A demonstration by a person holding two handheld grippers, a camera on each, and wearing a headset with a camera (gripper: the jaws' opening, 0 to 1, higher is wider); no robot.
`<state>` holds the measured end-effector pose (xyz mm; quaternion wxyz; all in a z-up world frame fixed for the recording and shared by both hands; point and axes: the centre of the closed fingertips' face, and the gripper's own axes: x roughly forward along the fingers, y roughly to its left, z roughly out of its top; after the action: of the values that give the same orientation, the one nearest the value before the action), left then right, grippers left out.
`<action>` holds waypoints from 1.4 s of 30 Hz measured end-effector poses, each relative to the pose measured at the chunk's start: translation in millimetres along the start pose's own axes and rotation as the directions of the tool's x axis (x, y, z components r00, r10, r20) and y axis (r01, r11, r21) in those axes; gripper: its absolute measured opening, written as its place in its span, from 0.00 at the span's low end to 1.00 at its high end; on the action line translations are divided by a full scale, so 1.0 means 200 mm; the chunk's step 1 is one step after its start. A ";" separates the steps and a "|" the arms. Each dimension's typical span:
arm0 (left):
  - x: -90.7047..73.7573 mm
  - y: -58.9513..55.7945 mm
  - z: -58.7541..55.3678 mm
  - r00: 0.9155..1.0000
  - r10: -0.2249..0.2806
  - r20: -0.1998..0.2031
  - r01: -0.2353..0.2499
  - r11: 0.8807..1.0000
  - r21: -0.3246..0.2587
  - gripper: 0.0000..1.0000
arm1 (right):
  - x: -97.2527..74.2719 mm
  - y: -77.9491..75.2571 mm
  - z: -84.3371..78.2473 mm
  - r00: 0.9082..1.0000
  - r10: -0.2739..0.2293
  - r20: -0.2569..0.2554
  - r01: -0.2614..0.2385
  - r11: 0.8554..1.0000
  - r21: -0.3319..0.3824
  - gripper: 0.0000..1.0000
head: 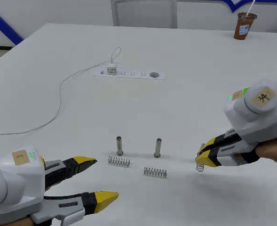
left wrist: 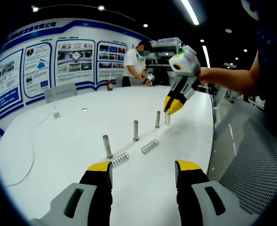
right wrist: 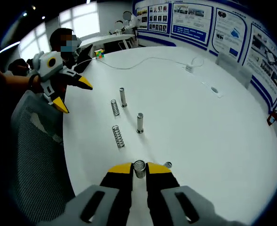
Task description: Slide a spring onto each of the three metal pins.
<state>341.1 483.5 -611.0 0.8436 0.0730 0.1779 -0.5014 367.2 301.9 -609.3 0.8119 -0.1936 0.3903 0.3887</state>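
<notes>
Stretching white table [head: 199,108], right tool [head: 201,157] pinching spring [head: 200,166], poster wall [left wrist: 72,56]

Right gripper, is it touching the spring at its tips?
Touching. The right gripper view shows the right gripper with both yellow jaw tips pressed against the spring, with no gap on either side.

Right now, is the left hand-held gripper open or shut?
Open: the left hand-held gripper shows a wide gap between its jaws, holding nothing.
</notes>
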 end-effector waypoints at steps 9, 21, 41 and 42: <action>0.01 -0.01 0.00 1.000 -0.004 0.004 0.004 1.000 -0.003 0.55 | -0.09 -0.05 0.11 0.995 -0.045 0.088 0.042 0.999 0.031 0.12; 0.00 0.00 0.00 1.000 0.000 0.006 0.000 1.000 -0.005 0.55 | -0.13 -0.15 0.13 0.987 -0.107 0.117 0.099 0.992 0.075 0.12; -0.01 0.01 -0.01 1.000 0.005 -0.010 -0.005 1.000 0.000 0.55 | -0.08 -0.20 0.09 0.987 -0.110 0.117 0.098 0.990 0.098 0.12; -0.01 0.02 -0.01 1.000 0.005 -0.011 -0.005 1.000 0.000 0.55 | -0.08 -0.20 0.09 0.987 -0.109 0.117 0.098 0.990 0.099 0.12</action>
<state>342.7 487.0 -612.1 0.8439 0.0761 0.1822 -0.4989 400.2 280.2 -585.8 0.8615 -0.1517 0.3469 0.3384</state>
